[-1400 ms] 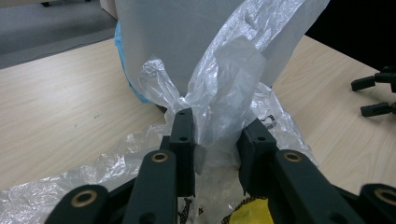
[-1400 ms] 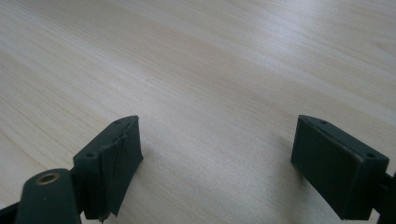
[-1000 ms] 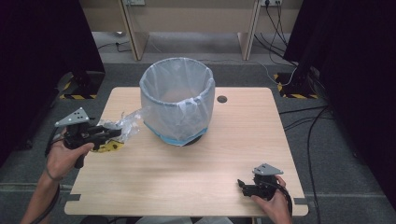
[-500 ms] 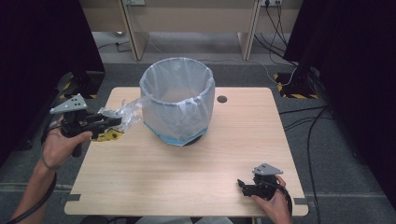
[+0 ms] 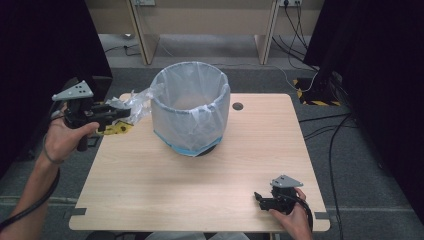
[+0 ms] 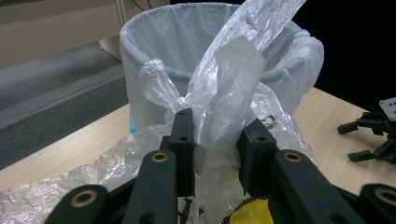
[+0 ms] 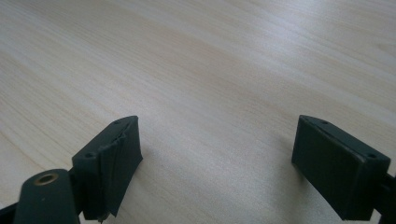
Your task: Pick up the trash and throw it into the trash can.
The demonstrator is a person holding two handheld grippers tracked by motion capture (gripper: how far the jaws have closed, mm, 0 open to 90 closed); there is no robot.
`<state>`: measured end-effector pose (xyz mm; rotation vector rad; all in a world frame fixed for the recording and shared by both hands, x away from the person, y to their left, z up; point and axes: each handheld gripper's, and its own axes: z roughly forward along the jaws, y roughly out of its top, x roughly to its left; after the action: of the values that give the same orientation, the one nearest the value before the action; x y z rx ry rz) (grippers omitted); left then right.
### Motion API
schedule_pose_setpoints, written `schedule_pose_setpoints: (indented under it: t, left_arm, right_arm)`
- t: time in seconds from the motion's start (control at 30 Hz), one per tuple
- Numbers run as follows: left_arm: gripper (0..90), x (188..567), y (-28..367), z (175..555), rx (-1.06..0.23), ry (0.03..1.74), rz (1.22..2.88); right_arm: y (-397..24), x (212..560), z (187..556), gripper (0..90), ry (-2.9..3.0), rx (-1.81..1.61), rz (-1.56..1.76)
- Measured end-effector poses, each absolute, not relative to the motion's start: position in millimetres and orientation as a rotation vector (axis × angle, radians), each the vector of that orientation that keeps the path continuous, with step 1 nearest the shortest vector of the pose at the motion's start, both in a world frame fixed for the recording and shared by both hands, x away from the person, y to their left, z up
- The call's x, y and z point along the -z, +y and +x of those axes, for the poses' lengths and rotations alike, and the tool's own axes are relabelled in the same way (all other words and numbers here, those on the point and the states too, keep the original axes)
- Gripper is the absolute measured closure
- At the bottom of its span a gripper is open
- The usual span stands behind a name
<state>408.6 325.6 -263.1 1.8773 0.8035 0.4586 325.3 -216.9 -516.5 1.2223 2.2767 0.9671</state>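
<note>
My black left gripper (image 6: 217, 154) pinches a clear crinkled plastic bag (image 6: 224, 98) showing yellow inside. The bin liner (image 5: 190, 112) is whitish, blue at its base; the table (image 5: 200, 185) pale woodgrain.

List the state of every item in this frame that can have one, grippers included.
Left gripper: shut on plastic bag, lifted off the table.
Right gripper: open, nothing between its jaws, low over the table.
Plastic bag: crumpled, pinched and raised, something yellow inside.
Bin: upright on the table, lined.
Bin liner: open at the top, folded over the rim.
</note>
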Motion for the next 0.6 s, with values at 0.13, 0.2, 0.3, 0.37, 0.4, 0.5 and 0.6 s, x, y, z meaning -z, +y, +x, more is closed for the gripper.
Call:
schedule_pose_setpoints:
  t: [0.13, 0.2, 0.3, 0.37, 0.4, 0.5, 0.6]
  left_arm:
    - [70.3, 253, 322, 417, -0.466, 0.803, 1.890]
    - [70.3, 249, 318, 421, -0.467, 0.799, 1.899]
    - [70.2, 244, 311, 427, -0.471, 0.794, 1.909]
    - [70.3, 240, 306, 432, -0.471, 0.788, 1.918]
    - [70.3, 239, 304, 434, -0.471, 0.787, 1.920]
    - [70.3, 236, 298, 440, -0.469, 0.784, 1.925]
    - [70.3, 233, 292, 446, -0.465, 0.780, 1.926]
  right_arm:
    - [-217, 516, 325, 15.6, 2.277, -0.967, 1.223]
    - [-217, 517, 325, 15.6, 2.277, -0.968, 1.222]
    - [-217, 516, 326, 15.6, 2.278, -0.967, 1.222]
    - [-217, 517, 326, 15.6, 2.277, -0.967, 1.221]
    - [-217, 516, 326, 15.6, 2.277, -0.967, 1.222]
    - [-217, 517, 326, 15.6, 2.277, -0.967, 1.222]
    - [-217, 517, 326, 15.6, 2.277, -0.968, 1.222]
